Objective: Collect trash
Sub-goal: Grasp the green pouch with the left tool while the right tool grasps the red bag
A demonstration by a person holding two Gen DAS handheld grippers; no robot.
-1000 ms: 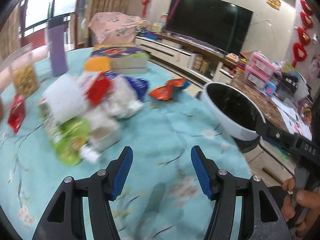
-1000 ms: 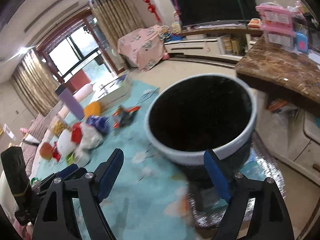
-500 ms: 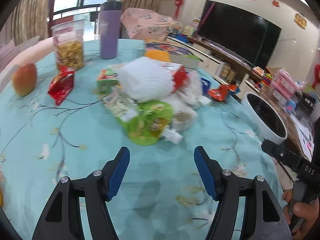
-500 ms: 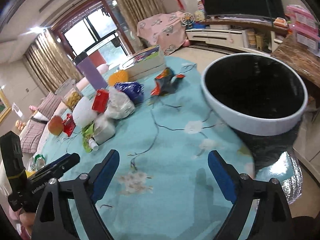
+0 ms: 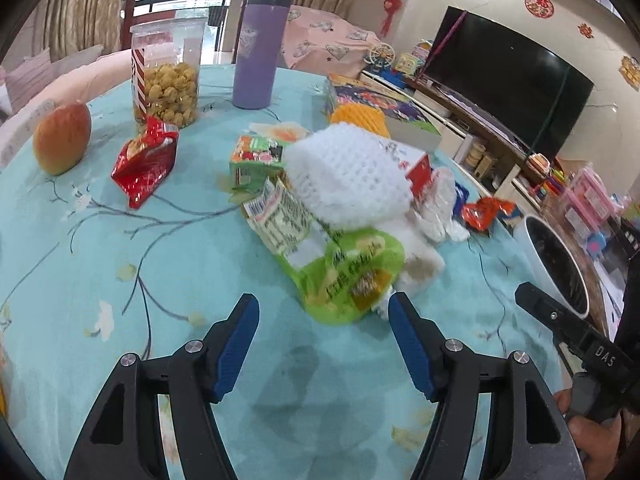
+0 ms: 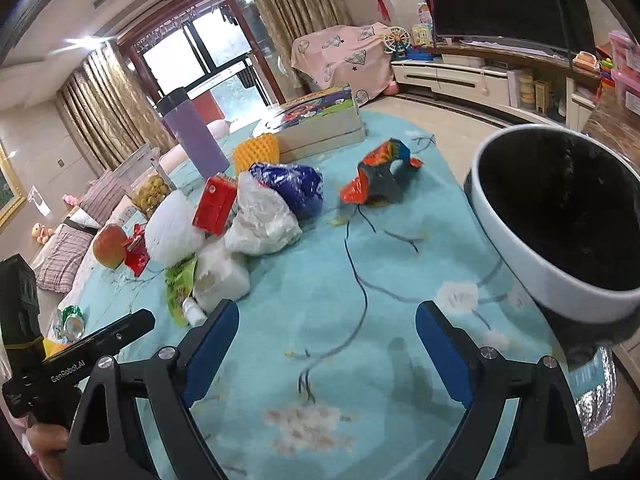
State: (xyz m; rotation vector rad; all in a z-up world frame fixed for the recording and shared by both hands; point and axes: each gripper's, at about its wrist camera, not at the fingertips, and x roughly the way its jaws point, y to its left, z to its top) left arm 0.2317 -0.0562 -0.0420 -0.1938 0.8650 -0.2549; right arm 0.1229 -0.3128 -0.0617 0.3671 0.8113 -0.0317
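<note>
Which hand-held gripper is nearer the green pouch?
Left. The left hand-held gripper hangs right before the green pouch; the right hand-held gripper is off to its side.

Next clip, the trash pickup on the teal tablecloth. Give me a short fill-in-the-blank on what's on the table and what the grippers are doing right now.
1. Both grippers, left and right, are ____ and hold nothing.
2. The piece of trash nearest the left gripper is a ____ pouch.
3. Beside the clear jar stands a purple ____.
4. The fruit at the far left of the table is an ____.

Missing words: open; green; bottle; apple
</note>
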